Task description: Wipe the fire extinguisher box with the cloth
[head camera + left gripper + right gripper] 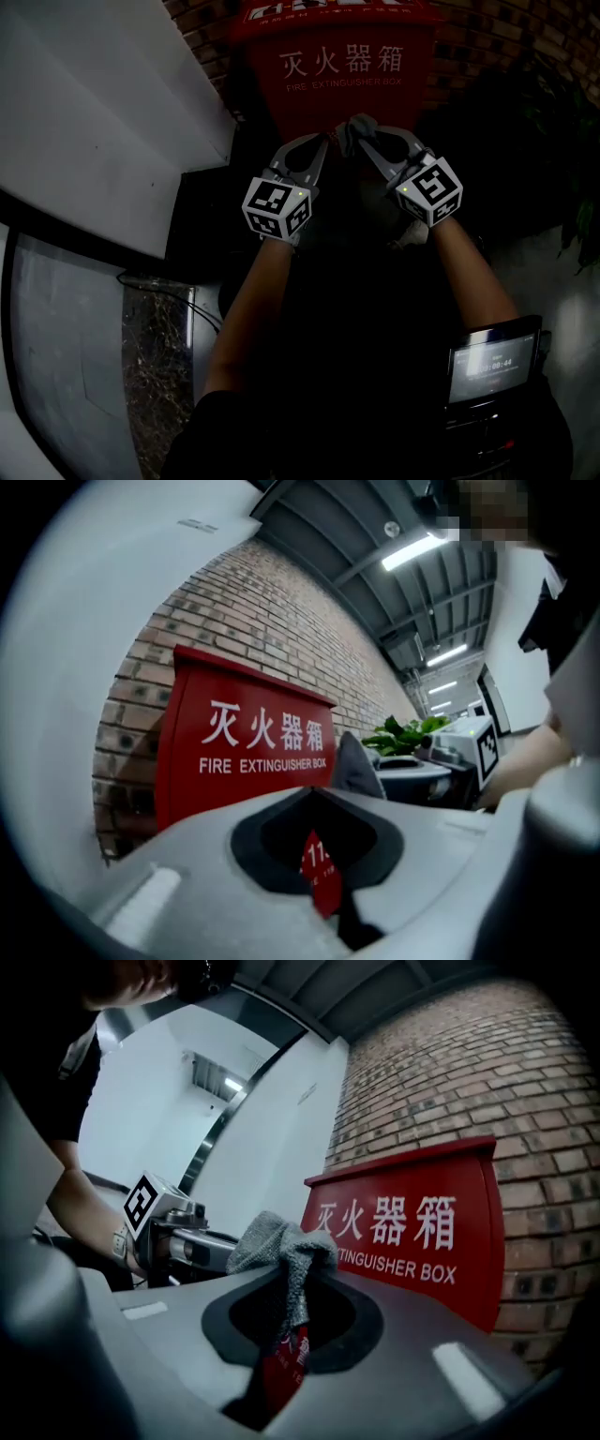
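Two tongs meet at twelve o'clock in the head view, before the red fire extinguisher box (342, 70), which stands against a brick wall (487, 37). The right tongs (291, 1274) are clamped on the grey cloth (279, 1239): a bunch of it stands above the jaws and a strip hangs into the hollow between them. The cloth sits before the lower part of the box's face, toward its six o'clock edge; whether it touches cannot be told. The left tongs (323, 141) have their jaws together with nothing between them, just at the cloth's nine o'clock. A plant (553, 112) shows at three o'clock, a white panel (94, 122) at nine.
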A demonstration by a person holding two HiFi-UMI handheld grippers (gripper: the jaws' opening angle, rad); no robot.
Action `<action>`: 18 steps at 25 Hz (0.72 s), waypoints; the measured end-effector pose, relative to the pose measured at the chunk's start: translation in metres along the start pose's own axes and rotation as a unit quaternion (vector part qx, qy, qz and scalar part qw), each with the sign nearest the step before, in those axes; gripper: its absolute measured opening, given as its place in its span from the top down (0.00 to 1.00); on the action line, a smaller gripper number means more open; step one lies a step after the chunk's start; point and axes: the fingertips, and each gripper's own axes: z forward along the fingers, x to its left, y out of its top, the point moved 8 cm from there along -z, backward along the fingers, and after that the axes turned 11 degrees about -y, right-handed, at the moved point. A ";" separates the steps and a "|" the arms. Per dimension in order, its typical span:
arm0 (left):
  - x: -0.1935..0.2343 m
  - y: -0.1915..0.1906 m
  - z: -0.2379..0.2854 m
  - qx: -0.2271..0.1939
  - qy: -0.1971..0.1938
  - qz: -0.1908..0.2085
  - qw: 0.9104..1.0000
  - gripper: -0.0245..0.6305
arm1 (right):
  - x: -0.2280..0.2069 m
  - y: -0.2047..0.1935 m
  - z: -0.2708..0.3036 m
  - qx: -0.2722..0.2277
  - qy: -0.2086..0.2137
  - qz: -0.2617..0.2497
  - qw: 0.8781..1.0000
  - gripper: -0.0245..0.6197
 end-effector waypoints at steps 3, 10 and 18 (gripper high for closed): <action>0.003 -0.030 0.000 0.001 -0.017 -0.004 1.000 0.96 | 0.012 -0.028 0.005 -0.006 0.005 0.036 0.999 0.91; 0.005 -0.070 -0.001 -0.009 -0.034 -0.021 0.999 0.96 | 0.018 -0.069 0.001 -0.036 -0.008 0.097 0.995 0.91; -0.003 -0.075 0.009 -0.018 -0.034 -0.034 0.999 0.96 | 0.012 -0.068 -0.010 -0.021 -0.022 0.079 0.996 0.91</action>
